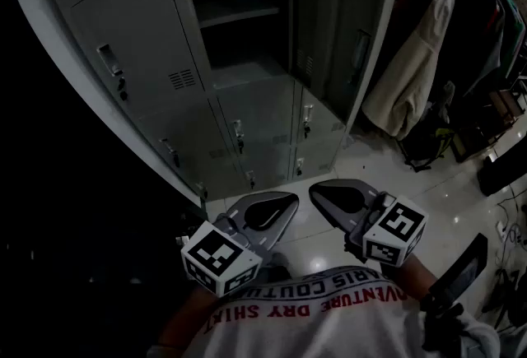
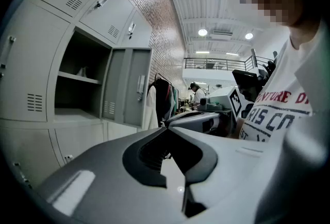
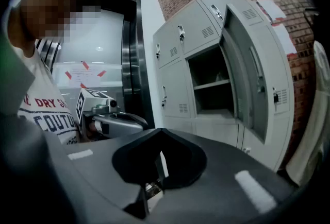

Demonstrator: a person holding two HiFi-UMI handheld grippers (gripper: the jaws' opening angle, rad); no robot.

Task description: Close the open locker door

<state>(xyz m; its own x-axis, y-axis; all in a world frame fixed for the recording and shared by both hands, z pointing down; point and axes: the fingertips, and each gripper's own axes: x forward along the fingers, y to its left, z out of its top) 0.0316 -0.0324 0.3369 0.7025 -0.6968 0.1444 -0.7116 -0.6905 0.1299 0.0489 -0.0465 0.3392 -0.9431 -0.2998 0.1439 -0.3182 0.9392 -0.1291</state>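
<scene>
The bank of grey lockers [image 1: 165, 76] stands ahead on a glossy tiled floor [image 1: 370, 171]. One upper compartment [image 1: 239, 19] is open, with a shelf across its dark inside. Its locker door [image 1: 342, 35] is swung wide out on the right edge of that compartment. It stands roughly square to the locker front, its handle towards the free edge and a small vent grille nearer the hinge side.

Both tools are held low, close to the person's white printed shirt [image 1: 313, 315], well short of the lockers and touching nothing.

- The left hand-held gripper [image 1: 288, 200] points up and to the right. Its own view shows its jaws pressed together at the tips with nothing between them.
- The right hand-held gripper [image 1: 319, 192] points up and to the left, near the left one, tip towards tip. Its jaws are likewise pressed together and empty.

To the right of the open door, a pale coat [image 1: 412, 68] hangs beside darker clothes. The left gripper view shows a brick wall [image 2: 154, 17] behind the lockers.
</scene>
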